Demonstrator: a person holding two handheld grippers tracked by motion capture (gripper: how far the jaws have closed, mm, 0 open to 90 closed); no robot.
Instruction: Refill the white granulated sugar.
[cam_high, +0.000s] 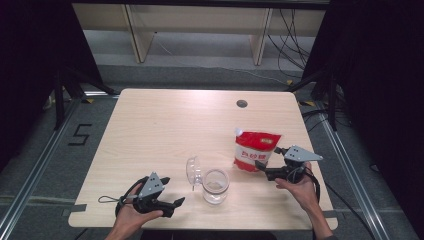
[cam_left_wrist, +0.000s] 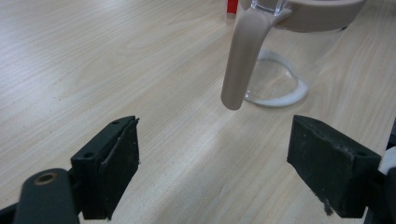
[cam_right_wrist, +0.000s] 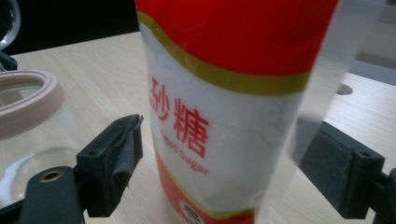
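Step in hand, as judged: grasp the sugar pouch (cam_high: 255, 151), standing upright just right of the glass jar (cam_high: 215, 186). The right gripper (cam_right_wrist: 229, 163) straddles it, fingers fully spread, not yet pressing. Close squarely at mid-body. The left gripper (cam_left_wrist: 212, 163), near the jar, is spread and empty.

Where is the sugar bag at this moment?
In the high view the sugar bag stands upright right of centre on the table, just right of the glass jar, with the open right gripper at its base.
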